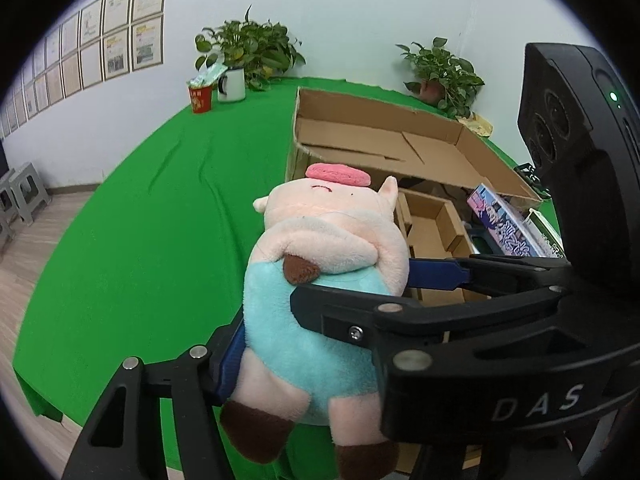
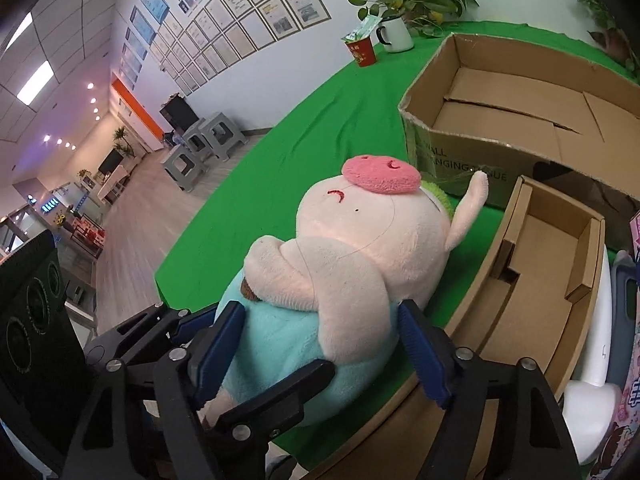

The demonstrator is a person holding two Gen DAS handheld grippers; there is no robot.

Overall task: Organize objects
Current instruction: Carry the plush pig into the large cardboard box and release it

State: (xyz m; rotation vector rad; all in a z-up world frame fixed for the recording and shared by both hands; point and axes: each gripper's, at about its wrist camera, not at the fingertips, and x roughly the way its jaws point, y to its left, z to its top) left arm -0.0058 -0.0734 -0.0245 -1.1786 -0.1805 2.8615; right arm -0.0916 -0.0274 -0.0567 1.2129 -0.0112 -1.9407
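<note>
Plush pig (image 2: 340,264): pink head, pink snout disc, teal body, brown hooves; held up off the green cloth (image 1: 140,220), tilted with the snout away from both cameras, just beside the small cardboard box.
Left gripper (image 1: 320,312): blue pads on either side of the teal body. The near left pad (image 1: 230,356) lies against the toy's flank; the far finger (image 1: 436,270) reaches behind the pig's back. Pads appear pressed on the toy.
Right gripper (image 2: 320,344): blue pads flank the teal belly. Left pad (image 2: 220,340) and right pad (image 2: 424,356) both touch the plush, which bulges between them. No earlier view supports any statement on jaw motion.
Grip overlap: in the right wrist view, one black finger of the left gripper crosses under the toy's lower body.
Small cardboard box (image 2: 552,264): open top, inner folded partitions, directly to the right of the pig.
Large cardboard box (image 2: 520,112): open, nothing seen inside, printed lettering on its side, behind the small box.
Printed packages (image 1: 508,228): colourful, lying right of the small box, partly hidden.
Red cup (image 1: 200,98): far edge of the cloth, beside a white mug (image 1: 232,84).
Potted plants (image 1: 248,44): against the back wall.
Grey stools (image 2: 200,144): on the floor beyond the table.
</note>
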